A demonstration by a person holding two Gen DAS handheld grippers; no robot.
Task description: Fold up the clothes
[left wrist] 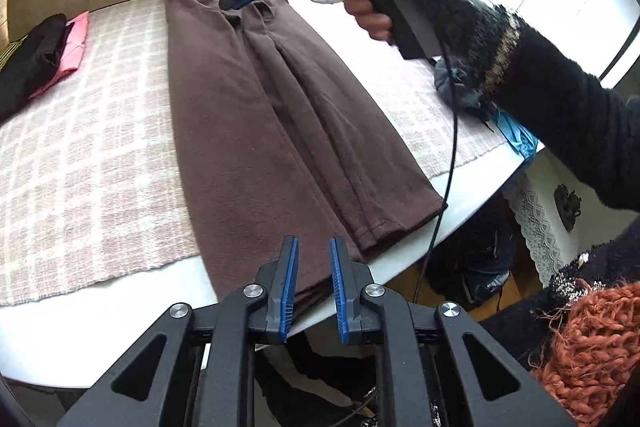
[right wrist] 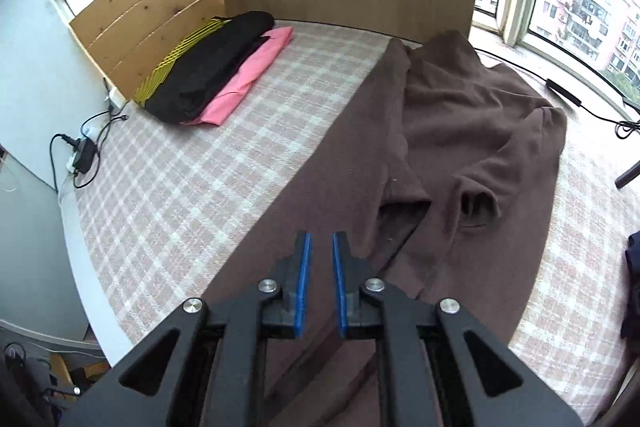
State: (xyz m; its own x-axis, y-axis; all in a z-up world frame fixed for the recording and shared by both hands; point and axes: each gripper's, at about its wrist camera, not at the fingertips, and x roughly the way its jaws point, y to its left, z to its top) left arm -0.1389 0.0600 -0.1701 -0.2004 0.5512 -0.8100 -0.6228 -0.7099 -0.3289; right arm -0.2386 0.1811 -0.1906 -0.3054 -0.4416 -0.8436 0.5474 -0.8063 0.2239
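A brown garment (left wrist: 248, 115) lies lengthwise on the plaid tablecloth (left wrist: 80, 147), its sides folded in toward the middle and its hem at the near table edge. My left gripper (left wrist: 313, 243) hovers just over that hem, open, with nothing between its blue pads. The right gripper (left wrist: 228, 2), held by a hand in a dark fuzzy sleeve, is at the far collar end. In the right wrist view the brown garment (right wrist: 460, 147) shows a folded sleeve and rumpled collar area. There the right gripper (right wrist: 320, 239) stands narrowly open above the cloth, holding nothing.
A folded stack of black, yellow-striped and pink clothes (right wrist: 212, 67) sits at the far left of the table, also seen as the stack (left wrist: 44, 55). Grey and blue clothes (left wrist: 516, 137) lie at the right edge. A cable (left wrist: 448, 163) hangs from the right gripper. Windows lie beyond.
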